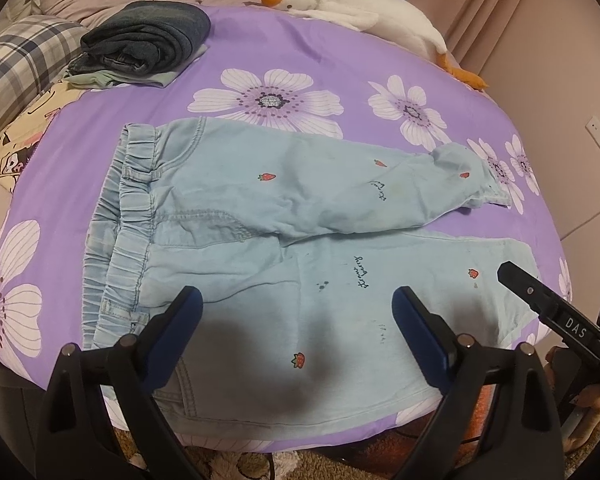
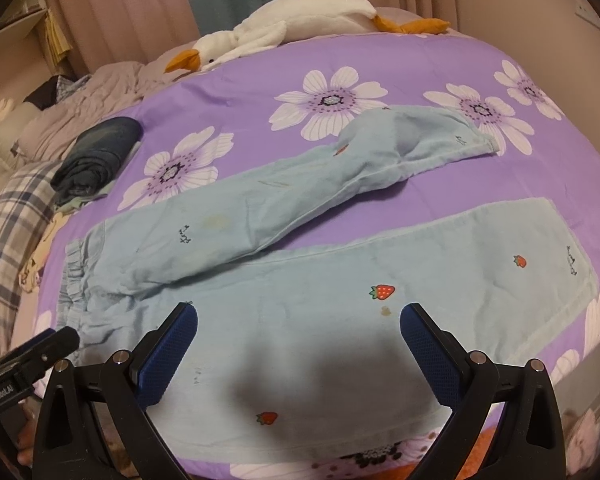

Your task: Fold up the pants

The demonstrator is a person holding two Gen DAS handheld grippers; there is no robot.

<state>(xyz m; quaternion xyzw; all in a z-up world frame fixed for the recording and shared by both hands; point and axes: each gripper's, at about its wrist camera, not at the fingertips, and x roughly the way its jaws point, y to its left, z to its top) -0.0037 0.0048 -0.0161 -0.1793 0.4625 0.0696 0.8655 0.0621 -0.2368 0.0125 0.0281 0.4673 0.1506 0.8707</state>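
Pants (image 1: pixel 260 216) lie flat beneath both grippers' spread, empty jaws.

Two wrist fisheyes over the bed's near edge

The left wrist view looks from close above across the pale blue pants (image 1: pixel 284 240) near the waistband; the right wrist view looks in from nearer the leg ends. Both face the far plush goose (image 2: pixel 300 20) and share the pants, purple floral bedspread (image 1: pixel 340 60) and folded jeans (image 2: pixel 96 152).

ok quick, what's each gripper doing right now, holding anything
Left gripper: open, holding nothing, above the light blue pants.
Right gripper: open, holding nothing, above the same pants.
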